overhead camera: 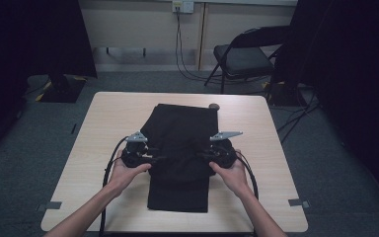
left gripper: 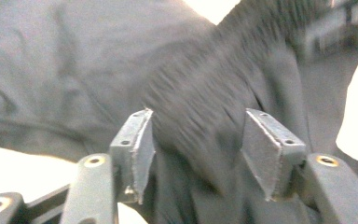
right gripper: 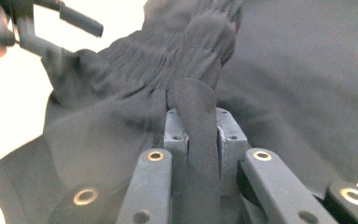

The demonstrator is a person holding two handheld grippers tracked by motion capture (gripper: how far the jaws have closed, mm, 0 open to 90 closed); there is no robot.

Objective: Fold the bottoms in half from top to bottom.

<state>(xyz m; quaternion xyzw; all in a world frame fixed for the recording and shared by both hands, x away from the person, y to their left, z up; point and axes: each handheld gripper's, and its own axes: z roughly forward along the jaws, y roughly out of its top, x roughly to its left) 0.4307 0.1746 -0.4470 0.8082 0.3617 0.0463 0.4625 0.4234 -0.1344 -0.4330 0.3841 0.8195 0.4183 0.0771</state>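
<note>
High overhead, two close views share garment (overhead camera: 180, 148)

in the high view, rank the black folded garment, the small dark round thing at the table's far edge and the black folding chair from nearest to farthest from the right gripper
1. Black folded garment: pinched in the right gripper, mid-table.
2. Small dark round object: at the far edge of the light wooden table, beyond the gripper.
3. Black folding chair: on the floor behind the table, far right.
</note>
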